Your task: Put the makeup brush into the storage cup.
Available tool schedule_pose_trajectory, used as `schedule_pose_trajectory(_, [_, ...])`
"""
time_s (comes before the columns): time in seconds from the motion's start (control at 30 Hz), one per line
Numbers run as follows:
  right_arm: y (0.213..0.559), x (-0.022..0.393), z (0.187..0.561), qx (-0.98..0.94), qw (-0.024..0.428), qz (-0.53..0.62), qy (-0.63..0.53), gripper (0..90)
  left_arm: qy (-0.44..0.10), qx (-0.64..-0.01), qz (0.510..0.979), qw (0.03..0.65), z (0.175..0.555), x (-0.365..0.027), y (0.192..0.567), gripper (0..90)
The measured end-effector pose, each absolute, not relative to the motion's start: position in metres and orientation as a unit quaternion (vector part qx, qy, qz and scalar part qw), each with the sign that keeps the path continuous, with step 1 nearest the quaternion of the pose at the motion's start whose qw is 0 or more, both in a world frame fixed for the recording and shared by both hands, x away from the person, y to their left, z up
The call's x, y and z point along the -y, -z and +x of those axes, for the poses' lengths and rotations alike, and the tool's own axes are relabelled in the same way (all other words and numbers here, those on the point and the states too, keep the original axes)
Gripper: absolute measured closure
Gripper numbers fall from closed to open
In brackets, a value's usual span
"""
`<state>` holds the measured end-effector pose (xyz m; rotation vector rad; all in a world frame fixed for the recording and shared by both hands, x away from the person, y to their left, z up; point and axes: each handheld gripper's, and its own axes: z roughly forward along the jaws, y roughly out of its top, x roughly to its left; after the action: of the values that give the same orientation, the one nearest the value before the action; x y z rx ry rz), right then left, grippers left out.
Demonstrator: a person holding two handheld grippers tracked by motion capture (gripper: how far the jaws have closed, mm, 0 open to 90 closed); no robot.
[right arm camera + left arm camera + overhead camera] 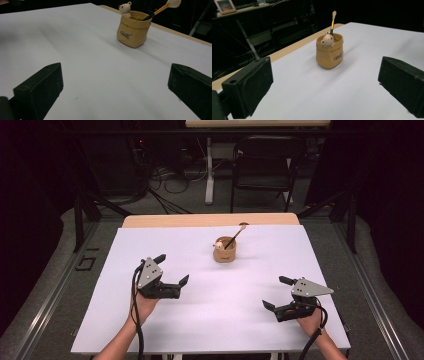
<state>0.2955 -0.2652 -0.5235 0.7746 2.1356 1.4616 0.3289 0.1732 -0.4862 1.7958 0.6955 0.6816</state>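
Because the tan pot [225, 250] stands alone toward the far middle of the white-covered bench [150, 330], both grippers have an open line to it, and each is held back on its own side, well apart from it. The left gripper [172, 270] hovers over the near left of the bench with its jaws spread wide and nothing between them; the left gripper view looks straight at the pot between the two black pads, which suggests the hand is lined up for an approach. The right gripper [278, 293] sits at the near right, jaws likewise spread and empty, also pointed toward the pot. The pot is shaped like a small sack with a rolled rim, upright, with a little bear figure [327, 40] perched at its rim and a brush [332, 22] leaning inside, handle end sticking up and tilted toward the far side. That lean probably matters: the free end of the brush offers a clear pinch point above the rim, away from the bear. My guess is that one gripper steadies the pot while the other draws out the brush.
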Motion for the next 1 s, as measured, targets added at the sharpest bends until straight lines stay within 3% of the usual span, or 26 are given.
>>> schedule_pose_trajectory(1.0, [0.53,0.268,0.292,-0.767,0.22,0.27,-0.539,0.0,-0.296,-0.344,0.72,0.524,0.273,-0.236,0.539,0.0])
